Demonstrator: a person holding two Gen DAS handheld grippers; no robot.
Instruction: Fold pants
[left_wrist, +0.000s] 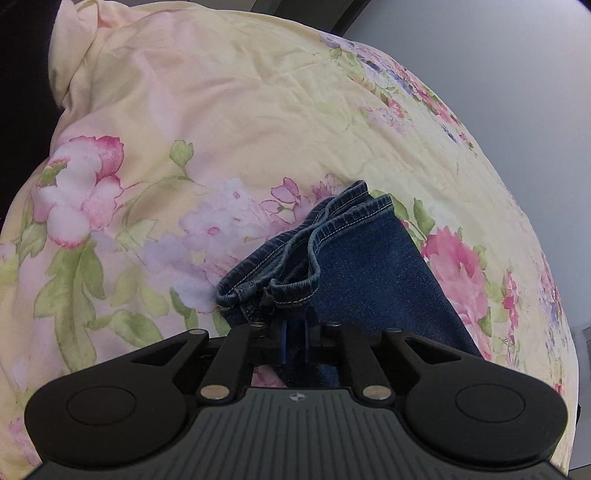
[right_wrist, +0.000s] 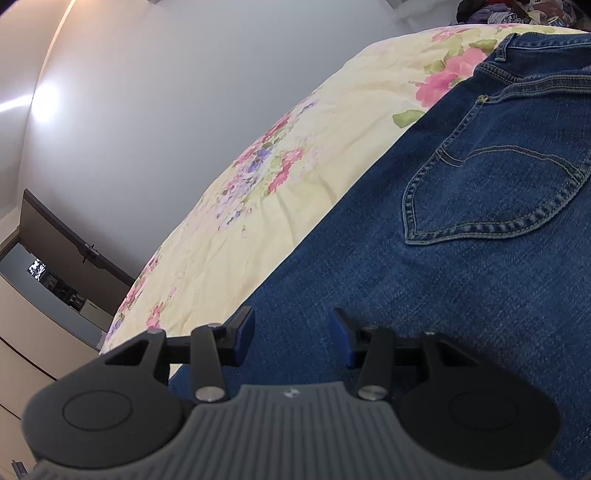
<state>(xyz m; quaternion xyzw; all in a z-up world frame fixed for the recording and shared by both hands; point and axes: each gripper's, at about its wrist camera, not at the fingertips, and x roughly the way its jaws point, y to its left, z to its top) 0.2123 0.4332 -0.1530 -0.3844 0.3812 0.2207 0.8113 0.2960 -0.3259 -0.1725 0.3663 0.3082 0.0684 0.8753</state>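
Dark blue jeans (left_wrist: 369, 266) lie on a floral bedspread (left_wrist: 221, 110). In the left wrist view the two leg hems (left_wrist: 295, 251) sit bunched together just ahead of my left gripper (left_wrist: 295, 338), whose blue pads are shut on the denim of the leg below the hems. In the right wrist view the seat of the jeans (right_wrist: 424, 295) fills the right side, with a stitched back pocket (right_wrist: 498, 192) ahead. My right gripper (right_wrist: 291, 334) hovers open over the denim short of that pocket, nothing pinched between its pads.
The bedspread (right_wrist: 258, 221) ends at an edge left of the jeans, with a pale grey wall (right_wrist: 147, 110) beyond. Dark furniture (right_wrist: 66, 258) stands at the far left. A pile of clothes (right_wrist: 517, 9) lies past the waistband.
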